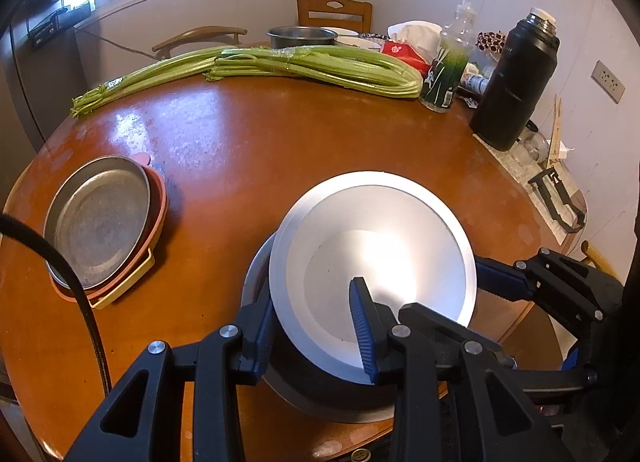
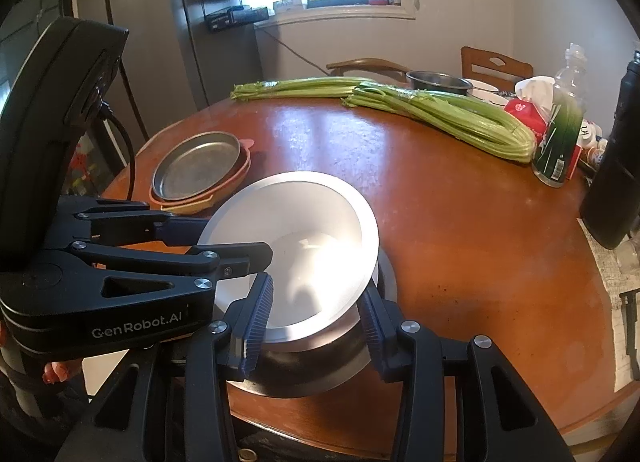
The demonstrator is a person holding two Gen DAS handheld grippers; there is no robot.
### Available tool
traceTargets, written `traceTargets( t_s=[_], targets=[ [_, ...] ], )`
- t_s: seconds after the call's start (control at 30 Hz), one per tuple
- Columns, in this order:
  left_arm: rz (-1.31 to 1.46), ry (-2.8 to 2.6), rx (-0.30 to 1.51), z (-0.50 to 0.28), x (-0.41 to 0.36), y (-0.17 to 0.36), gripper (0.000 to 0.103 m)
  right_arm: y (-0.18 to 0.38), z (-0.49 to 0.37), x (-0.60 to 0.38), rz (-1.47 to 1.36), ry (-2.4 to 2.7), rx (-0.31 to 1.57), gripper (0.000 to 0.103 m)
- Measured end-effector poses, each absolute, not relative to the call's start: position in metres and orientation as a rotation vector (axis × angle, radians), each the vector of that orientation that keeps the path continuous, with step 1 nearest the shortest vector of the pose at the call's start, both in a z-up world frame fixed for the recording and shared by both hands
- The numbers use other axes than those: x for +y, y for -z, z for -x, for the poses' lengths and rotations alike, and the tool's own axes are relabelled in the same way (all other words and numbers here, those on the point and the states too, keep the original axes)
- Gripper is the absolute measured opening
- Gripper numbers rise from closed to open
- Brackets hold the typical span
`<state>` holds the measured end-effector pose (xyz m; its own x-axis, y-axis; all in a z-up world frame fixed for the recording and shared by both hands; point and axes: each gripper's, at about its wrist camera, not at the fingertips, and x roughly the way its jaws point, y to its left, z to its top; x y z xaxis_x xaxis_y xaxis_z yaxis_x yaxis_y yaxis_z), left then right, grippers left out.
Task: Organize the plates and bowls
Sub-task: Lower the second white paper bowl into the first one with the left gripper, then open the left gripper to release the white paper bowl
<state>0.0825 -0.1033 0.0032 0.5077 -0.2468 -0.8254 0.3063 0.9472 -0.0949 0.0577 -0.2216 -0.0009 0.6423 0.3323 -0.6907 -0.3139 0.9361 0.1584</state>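
Observation:
A wide silver bowl [image 1: 372, 246] [image 2: 296, 221] hangs tilted over a darker steel bowl [image 1: 328, 402] [image 2: 312, 366] that stands on the table's near edge. My left gripper [image 1: 314, 288] [image 2: 232, 240] is shut on the silver bowl's near-left rim, one finger inside and one outside. My right gripper [image 2: 316, 288] [image 1: 486, 274] is shut on the opposite rim in the same way. Whether the silver bowl touches the steel bowl is hidden by its own rim.
A metal pan [image 1: 96, 221] [image 2: 196, 165] lies stacked on a pink plate and a yellow tray at the left. Celery [image 1: 320, 65], a green bottle [image 1: 444, 73], a black flask [image 1: 516, 77] and a steel pot [image 1: 302, 35] stand along the round table's [image 1: 260, 149] far side.

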Motion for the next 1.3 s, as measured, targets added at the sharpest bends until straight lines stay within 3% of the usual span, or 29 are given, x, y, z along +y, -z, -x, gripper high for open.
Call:
traceTargets(
  t_s=[1.1,1.3],
  targets=[
    [-0.050,0.326,0.956,-0.080,-0.092,-0.010,0.036,-0.002,-0.058,-0.226,-0.037,-0.346,0.786,0.046],
    [-0.054,0.318,0.937,-0.078,-0.090,-0.016,0.036,-0.011,-0.056,-0.230,-0.054,-0.338,0.756,0.051]
  ],
)
